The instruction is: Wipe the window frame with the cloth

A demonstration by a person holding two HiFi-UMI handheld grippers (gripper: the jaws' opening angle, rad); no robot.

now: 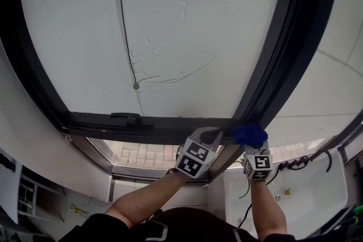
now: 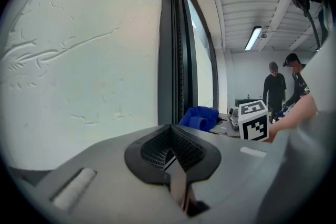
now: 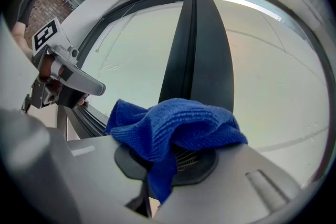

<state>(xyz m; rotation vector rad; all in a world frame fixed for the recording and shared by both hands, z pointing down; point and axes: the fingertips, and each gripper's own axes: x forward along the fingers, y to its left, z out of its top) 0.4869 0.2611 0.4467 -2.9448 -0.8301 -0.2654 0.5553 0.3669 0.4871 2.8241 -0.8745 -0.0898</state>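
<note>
Blue cloth sits bunched in the closed jaws of the right gripper, at the foot of the dark upright of the window frame, where it meets the lower rail. The left gripper is closed on nothing, just beside. No wiped part shows, so I judge that most of the frame is left. The upright's long axis runs up and away from the cloth, which is a lump with no axis of its own

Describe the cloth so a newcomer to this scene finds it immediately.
Follow the dark upright window frame down to the lower rail. There the right gripper pinches a bunched blue cloth at the frame. It is the only vivid blue thing among white, grey and black.
</note>
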